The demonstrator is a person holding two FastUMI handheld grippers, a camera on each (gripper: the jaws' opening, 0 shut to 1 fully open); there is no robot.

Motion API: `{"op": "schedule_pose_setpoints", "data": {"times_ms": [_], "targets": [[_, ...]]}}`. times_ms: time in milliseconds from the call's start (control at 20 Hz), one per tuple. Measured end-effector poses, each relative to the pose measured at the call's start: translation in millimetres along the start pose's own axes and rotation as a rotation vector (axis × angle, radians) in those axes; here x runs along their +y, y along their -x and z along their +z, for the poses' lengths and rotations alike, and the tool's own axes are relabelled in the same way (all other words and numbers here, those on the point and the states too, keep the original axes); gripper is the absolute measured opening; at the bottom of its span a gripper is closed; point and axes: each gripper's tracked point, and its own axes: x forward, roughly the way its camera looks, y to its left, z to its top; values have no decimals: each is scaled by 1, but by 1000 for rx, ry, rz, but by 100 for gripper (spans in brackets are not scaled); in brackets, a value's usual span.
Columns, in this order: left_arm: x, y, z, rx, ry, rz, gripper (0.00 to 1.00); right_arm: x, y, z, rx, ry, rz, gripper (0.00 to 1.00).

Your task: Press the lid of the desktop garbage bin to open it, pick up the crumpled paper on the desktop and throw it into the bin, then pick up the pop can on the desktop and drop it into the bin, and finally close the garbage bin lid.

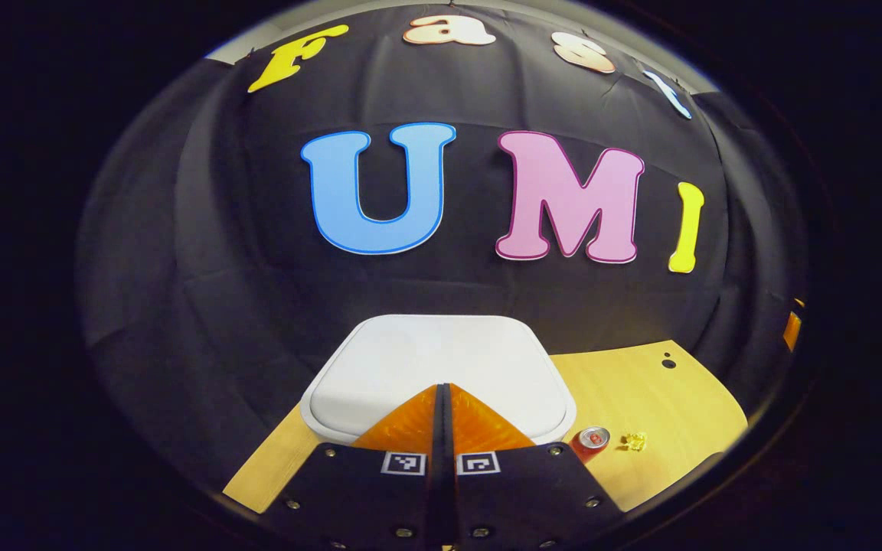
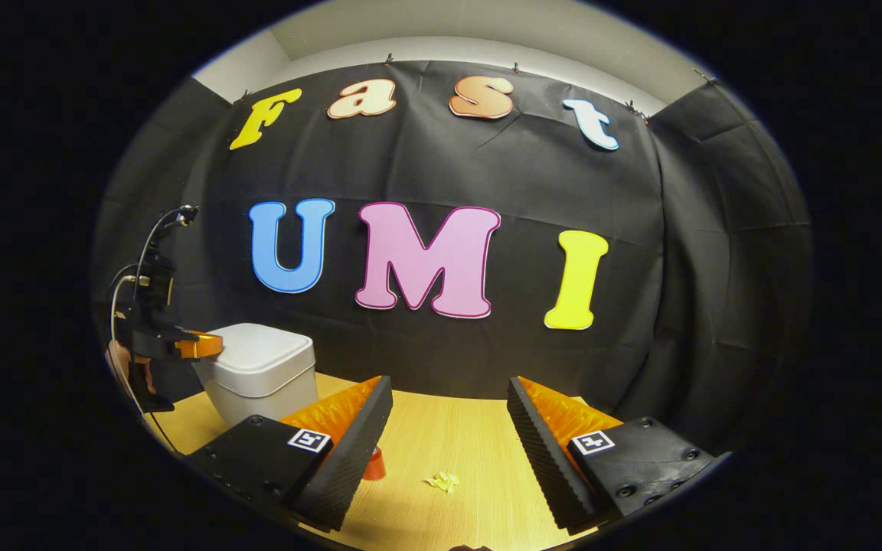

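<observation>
**Left tongs over the bin lid, right tongs spread above the counter**

Your left tongs [image 1: 445,398] have their two fingers pressed together with nothing between them, and their tips sit over the near edge of the white lid [image 1: 441,367] of the garbage bin; you cannot tell from here whether they touch it. In the right gripper view those same left tongs [image 2: 207,346] show at the far left, level with the top of the bin [image 2: 261,371], with a hand [image 2: 123,363] behind them.

Your right tongs [image 2: 449,428] stand wide apart and hold nothing, hanging above the wooden counter [image 2: 472,428]. Between their fingers, on the counter, lies the crumpled paper [image 2: 442,481], small and yellowish. The red pop can [image 2: 374,464] stands just left of it, partly hidden by the left finger.

In the left gripper view the can [image 1: 591,441] stands right beside the bin's near right corner, with the paper [image 1: 634,441] just to its right. The lid is down.
</observation>
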Motion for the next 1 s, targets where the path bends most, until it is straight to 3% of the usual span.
{"op": "schedule_pose_setpoints", "data": {"times_ms": [350,550,850,1000], "targets": [[-2,-3,-4,-3,16,-56,1,1,3,-4,1,11,8,98],[-3,-1,-3,-4,-40,-77,1,9,2,-6,4,17,25,98],[-4,17,40,-123,-120,4,1,18,1,-1,-11,37,40,98],[-10,32,74,-206,-117,9,1,27,3,-1,-10,51,63,98]]}}
